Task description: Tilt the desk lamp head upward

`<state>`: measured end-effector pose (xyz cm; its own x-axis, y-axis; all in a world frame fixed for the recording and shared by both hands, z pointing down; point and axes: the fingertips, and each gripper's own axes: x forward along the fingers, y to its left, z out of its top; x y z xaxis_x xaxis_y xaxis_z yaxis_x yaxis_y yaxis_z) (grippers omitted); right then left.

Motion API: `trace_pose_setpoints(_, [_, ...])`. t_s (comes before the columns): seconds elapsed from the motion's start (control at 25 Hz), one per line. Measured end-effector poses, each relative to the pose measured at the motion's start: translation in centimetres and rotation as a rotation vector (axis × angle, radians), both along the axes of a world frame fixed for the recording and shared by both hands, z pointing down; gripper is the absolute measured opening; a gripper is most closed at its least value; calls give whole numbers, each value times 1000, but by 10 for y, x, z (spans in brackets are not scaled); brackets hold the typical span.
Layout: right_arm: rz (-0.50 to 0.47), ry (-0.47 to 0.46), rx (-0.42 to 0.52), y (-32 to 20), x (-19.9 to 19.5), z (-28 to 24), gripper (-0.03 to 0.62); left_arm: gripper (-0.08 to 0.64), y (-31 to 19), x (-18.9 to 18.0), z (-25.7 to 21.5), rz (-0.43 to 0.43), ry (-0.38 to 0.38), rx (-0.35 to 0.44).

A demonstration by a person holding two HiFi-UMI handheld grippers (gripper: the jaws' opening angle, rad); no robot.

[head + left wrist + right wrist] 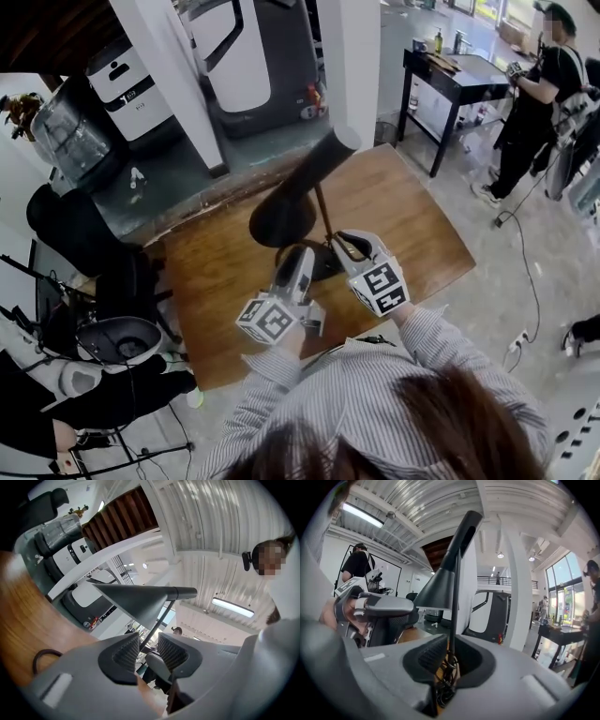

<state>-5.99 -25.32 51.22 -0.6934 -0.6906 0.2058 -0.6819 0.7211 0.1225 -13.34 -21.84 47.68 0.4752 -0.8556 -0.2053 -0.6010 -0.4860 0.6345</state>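
A black desk lamp stands on the wooden table (412, 225). Its cone head (281, 216) (136, 599) (436, 590) hangs tilted downward off a slanting neck, above a thin pole (323, 214) (453, 602). My left gripper (302, 255) (147, 646) is open just under the cone, nothing between its ribbed pads, and it shows in the right gripper view as well (379, 606). My right gripper (345, 242) (451, 651) is low on the pole near the base, its jaws shut around the pole. The base is mostly hidden behind both grippers.
A black cable (366, 342) lies on the table's near edge. A white column (361, 66) rises behind the table. A person (534, 103) stands by a black side table (450, 75) at the far right. Dark chairs (84, 234) and stands crowd the left.
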Motion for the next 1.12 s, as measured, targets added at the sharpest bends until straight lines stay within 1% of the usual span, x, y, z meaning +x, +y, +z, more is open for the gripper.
trace_pose_setpoints(0.16, [12, 2, 4, -17, -13, -3, 37, 129, -12, -8, -6, 9, 82, -8])
trace_pose_setpoints(0.28, [-7, 0, -3, -16, -12, -1, 37, 127, -19, -5, -9, 5, 125, -11])
trace_pose_setpoints(0.52, [-58, -39, -28, -15, -14, -6, 37, 118, -26, -8, -18, 6, 189, 4])
trace_pose_setpoints(0.72, [-80, -27, -26, -20, -22, -9, 37, 54, -26, -8, -27, 4, 176, 34])
trace_pose_setpoints(1.12, [-126, -71, -49, -21, -25, -8, 38, 52, -24, -9, -26, -20, 177, 48])
